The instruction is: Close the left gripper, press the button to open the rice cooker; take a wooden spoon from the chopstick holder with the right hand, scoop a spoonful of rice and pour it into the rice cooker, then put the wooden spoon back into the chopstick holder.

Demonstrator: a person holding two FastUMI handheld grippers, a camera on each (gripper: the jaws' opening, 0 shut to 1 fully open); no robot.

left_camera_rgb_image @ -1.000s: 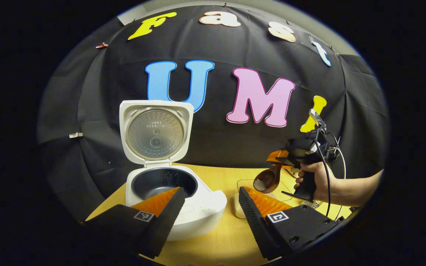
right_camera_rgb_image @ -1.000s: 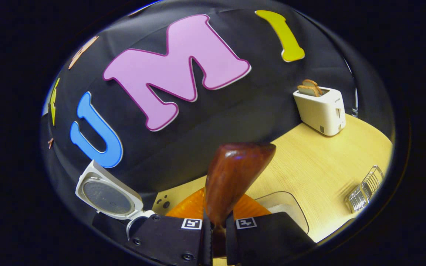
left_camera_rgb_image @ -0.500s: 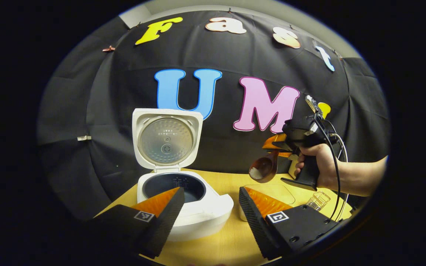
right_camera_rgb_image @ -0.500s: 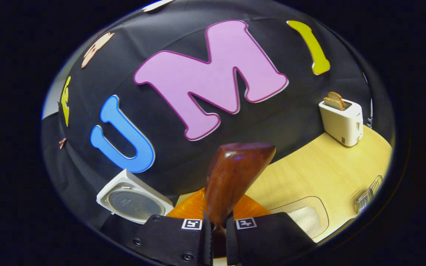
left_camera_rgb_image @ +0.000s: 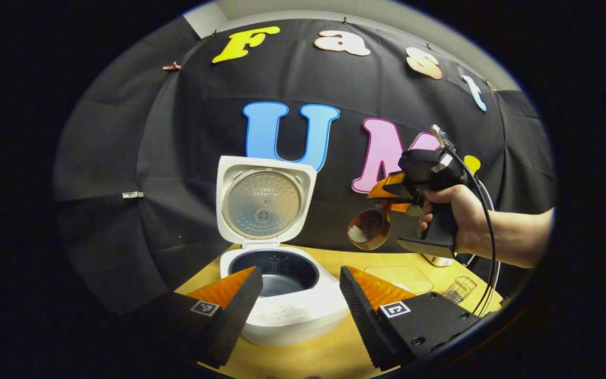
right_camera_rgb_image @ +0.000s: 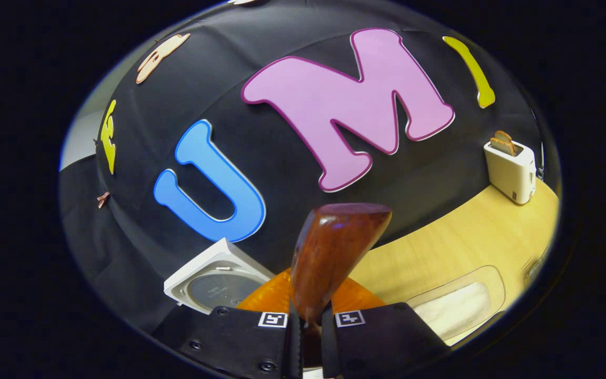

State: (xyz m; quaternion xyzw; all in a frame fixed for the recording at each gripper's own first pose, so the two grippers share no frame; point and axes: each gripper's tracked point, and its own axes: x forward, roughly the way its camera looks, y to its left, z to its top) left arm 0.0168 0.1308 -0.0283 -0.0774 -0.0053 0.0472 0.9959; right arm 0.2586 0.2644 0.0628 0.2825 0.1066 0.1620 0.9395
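— Where do we stand with the white plastic rice cooker (left_camera_rgb_image: pixel 292 308)?

— We see it just ahead of our left gripper (left_camera_rgb_image: pixel 299 295), its round-plated lid (left_camera_rgb_image: pixel 265 201) propped upright and the dark inner pot (left_camera_rgb_image: pixel 276 271) bare; the left gripper's fingers are spread wide apart, holding nothing, low over the pale wooden table (left_camera_rgb_image: pixel 329 352).

— And the dark brown wooden spoon (left_camera_rgb_image: pixel 369 230)?

— Our right gripper (right_camera_rgb_image: pixel 305 329) has both fingers clamped on its handle. From the left gripper view we see that gripper (left_camera_rgb_image: pixel 395 202), in a person's hand (left_camera_rgb_image: pixel 453 210), raised up and to the right of the cooker, the spoon's bowl carrying white rice (left_camera_rgb_image: pixel 356 234) in the air beside the lid.

— What lies beyond the spoon?

— Ahead and right of the right gripper we see a clear shallow tray of rice (right_camera_rgb_image: pixel 461 305) on the table, and farther off a cream toaster (right_camera_rgb_image: pixel 512 168) with bread slices in its slots
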